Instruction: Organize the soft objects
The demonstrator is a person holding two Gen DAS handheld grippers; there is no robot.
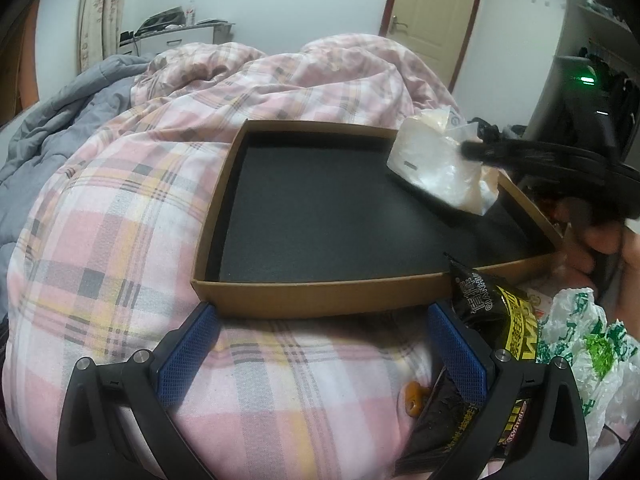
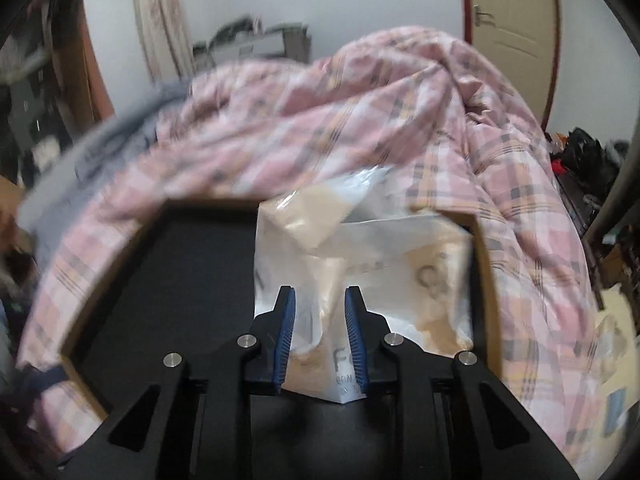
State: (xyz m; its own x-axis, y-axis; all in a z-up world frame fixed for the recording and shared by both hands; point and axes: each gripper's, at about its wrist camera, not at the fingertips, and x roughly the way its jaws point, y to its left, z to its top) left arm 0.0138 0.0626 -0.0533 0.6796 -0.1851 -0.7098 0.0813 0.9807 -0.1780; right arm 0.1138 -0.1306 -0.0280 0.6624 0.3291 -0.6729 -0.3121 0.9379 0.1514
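Blurred; clear plastic pouch of pale soft stuff point(image 2: 360, 272) pinched in right gripper point(image 2: 320, 312), stretching ahead over shallow black-lined cardboard tray point(image 1: 320, 300); left gripper point(image 1: 320, 316) spread wide, holding nothing

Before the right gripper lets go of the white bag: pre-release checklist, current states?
1. Right gripper clamped on white plastic bag: ok.
2. Bag over cardboard box: ok, at its far right corner.
3. Bag resting on the box floor: cannot tell.
4. Box floor bare below: ok.
5. Left gripper open, outside the box: ok.
6. Black snack packet overlapping the near rim: not ok.
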